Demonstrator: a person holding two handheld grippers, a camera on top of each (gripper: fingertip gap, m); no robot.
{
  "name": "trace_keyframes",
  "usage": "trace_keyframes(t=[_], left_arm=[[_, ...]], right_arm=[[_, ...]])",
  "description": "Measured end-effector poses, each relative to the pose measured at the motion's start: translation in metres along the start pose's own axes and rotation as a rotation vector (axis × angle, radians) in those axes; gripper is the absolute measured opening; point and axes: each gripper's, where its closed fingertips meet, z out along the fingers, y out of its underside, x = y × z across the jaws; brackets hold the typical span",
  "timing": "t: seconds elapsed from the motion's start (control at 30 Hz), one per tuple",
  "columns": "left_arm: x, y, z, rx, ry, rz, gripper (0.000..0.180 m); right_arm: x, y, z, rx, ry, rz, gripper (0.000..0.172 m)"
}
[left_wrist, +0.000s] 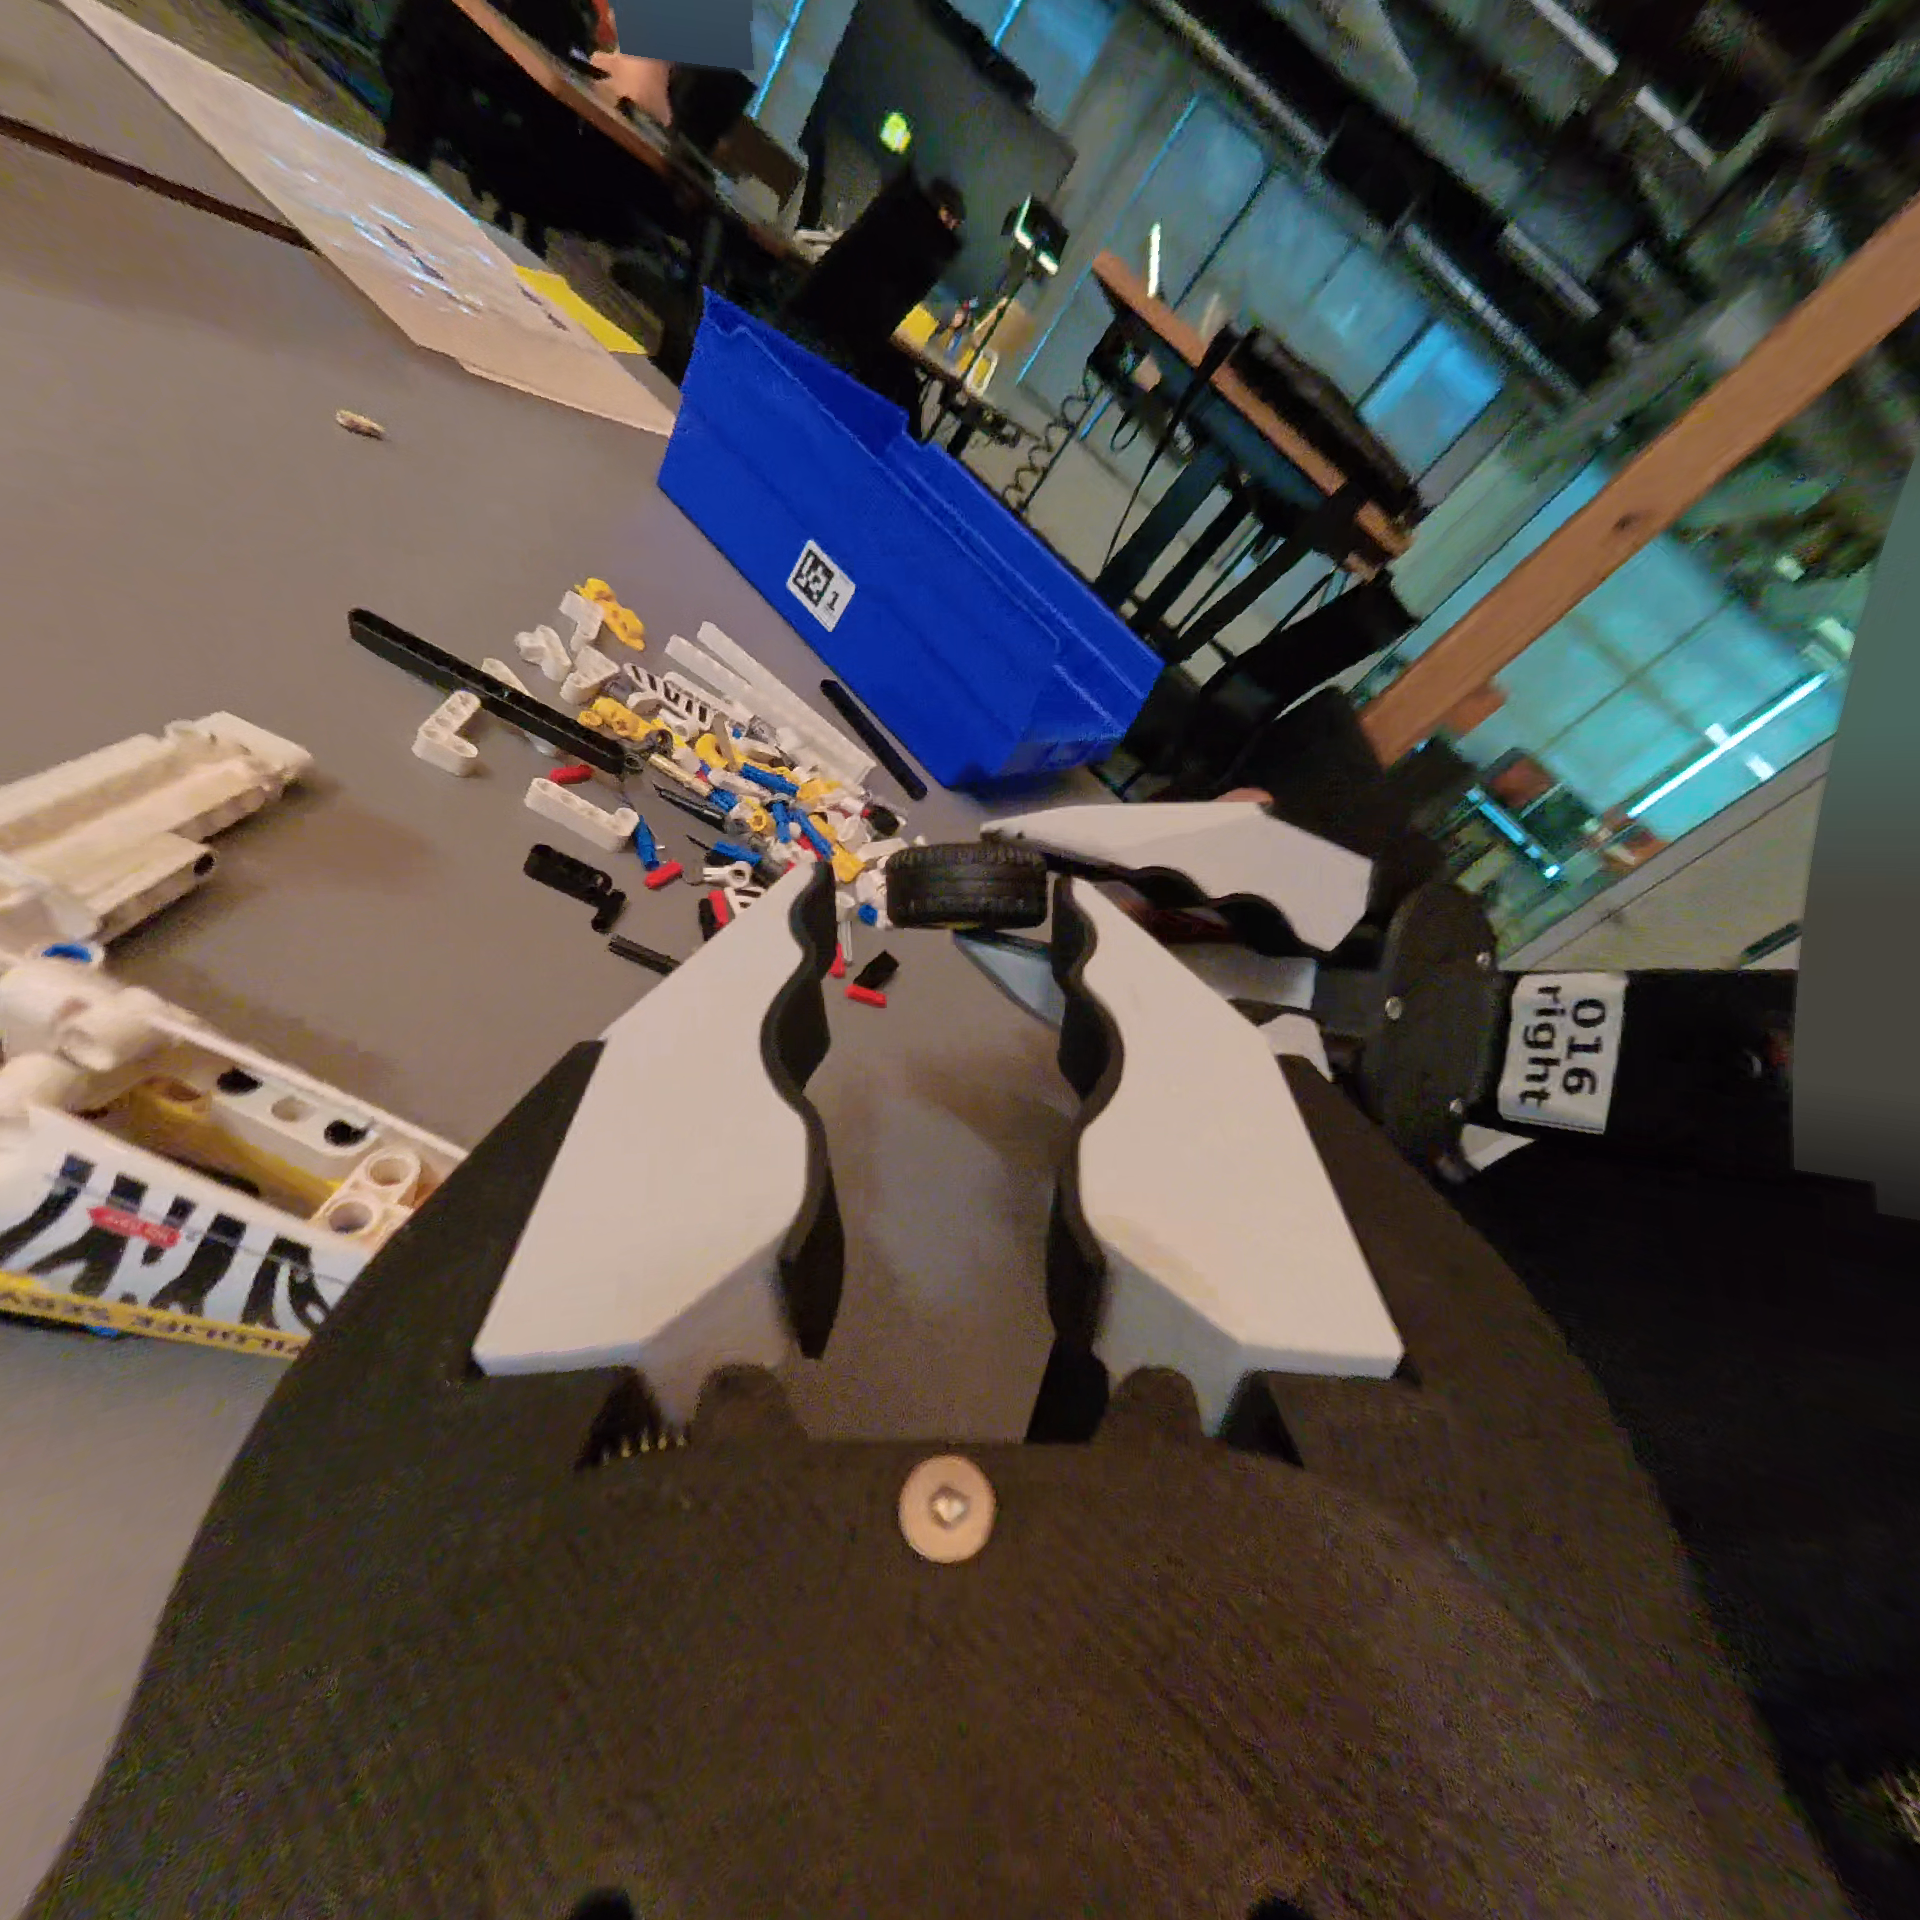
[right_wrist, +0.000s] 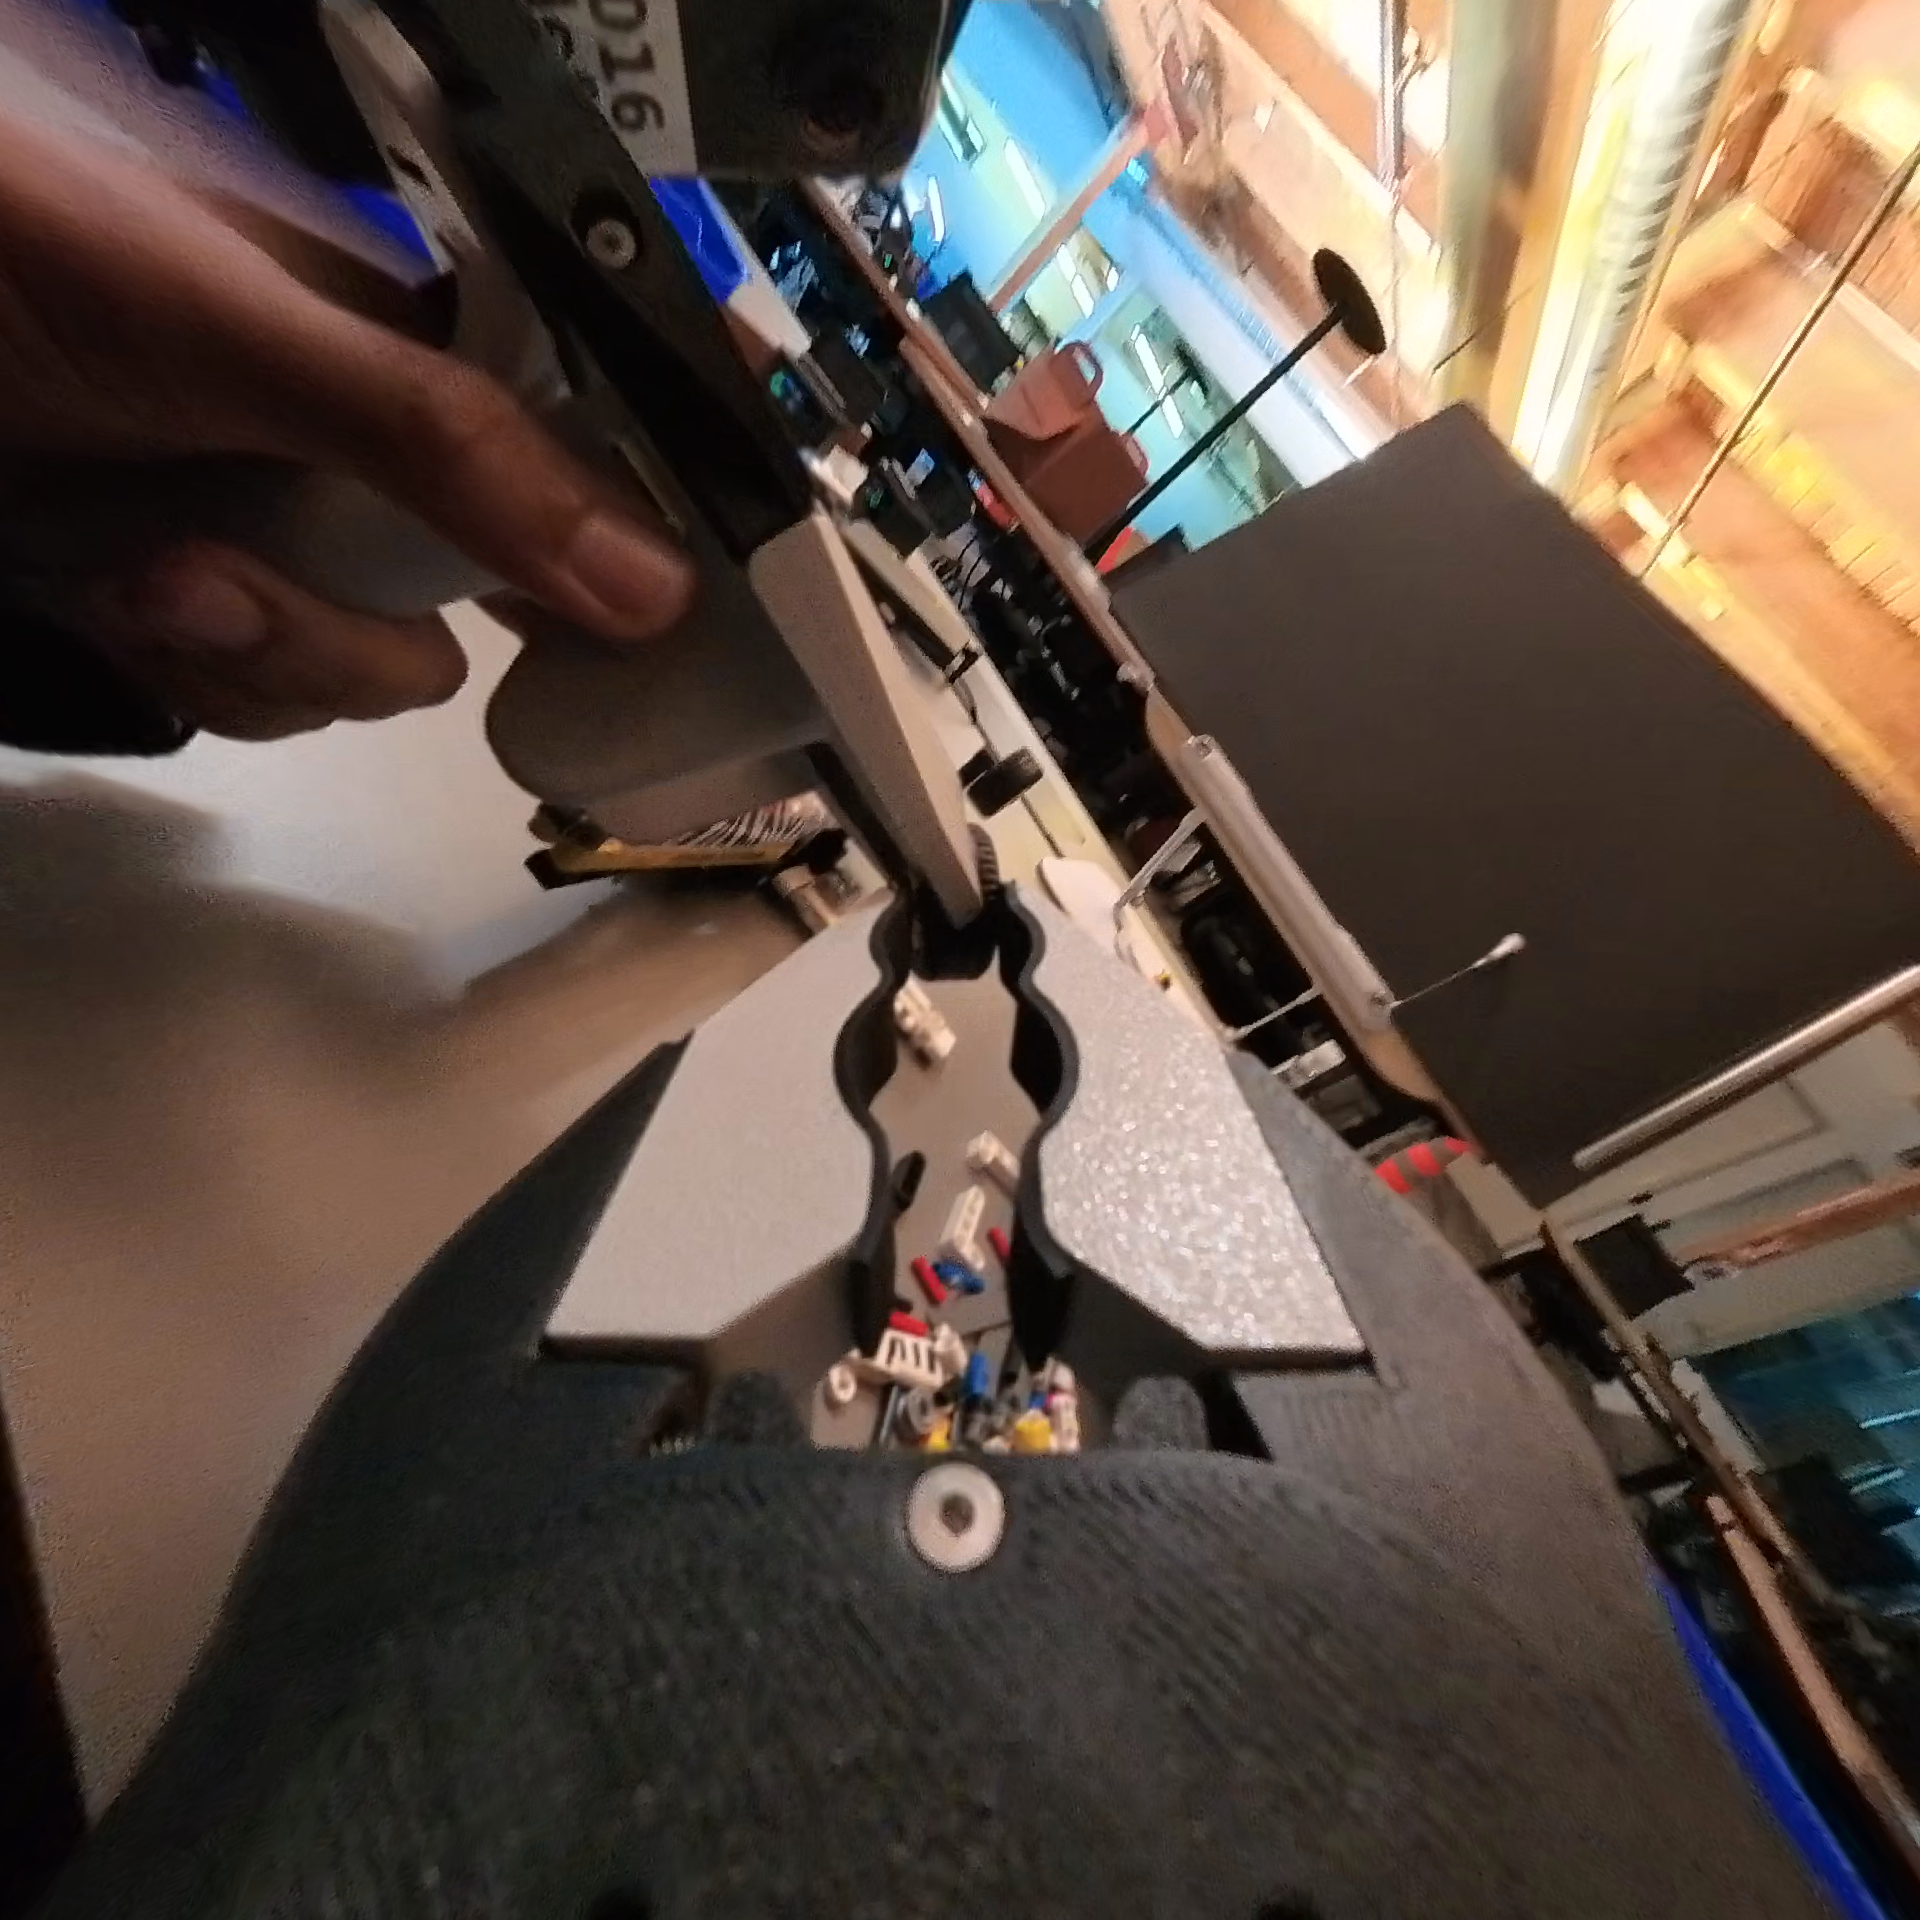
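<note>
Left gripper (left_wrist: 940, 904) fingers stand apart, nothing pressed between them. Directly ahead of its tips, a small black wheel (left_wrist: 966, 883) sits in the gap line; the pad (left_wrist: 1070, 935) on the gripper's right side lies just beside the tyre, while the opposite pad (left_wrist: 816, 914) stands clear of it. No clamping by this gripper is evident.

Right gripper (right_wrist: 951, 940) enters from the left gripper's right side. Its fingers are drawn narrow and closed on the black wheel, one above and one below it as seen from the left wrist view. In the right wrist view a finger (right_wrist: 883, 727) of the left gripper crosses the tips and hides most of the contact.

Beyond and to the left of the left gripper's tips lies a loose parts pile (left_wrist: 707, 748) of white, yellow, blue, red and black pieces on the grey table (left_wrist: 208, 571). Farther ahead stands a blue bin (left_wrist: 883, 561). Well to the left rests a white model body (left_wrist: 156, 1143).

Risks, as judgement:
- Contact on the wheel appears to lie near the fingertips only; a sideways nudge from the left gripper's near pad could roll or twist it out.
- A dropped wheel would land in or beside the parts pile and could scatter small pieces.
- Both grippers' fingers overlap closely; a collision between them could jolt the hold.
</note>
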Motion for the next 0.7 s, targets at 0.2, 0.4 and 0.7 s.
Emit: trace_keyframes(t=[0.2,0.4,0.7], left_arm=[[0.015,-0.009,-0.004,0.050,0.106,-0.034,0.026],[0.018,-0.025,-0.022,0.143,0.157,0.003,0.026],[0.016,-0.030,-0.030,0.144,0.125,0.167,0.027]], right_arm=[[0.006,-0.014,-0.002,0.099,0.029,-0.066,0.014],[0.022,-0.018,-0.019,0.243,0.108,0.091,0.016],[0.061,-0.009,-0.020,0.419,-0.030,0.808,0.022]])
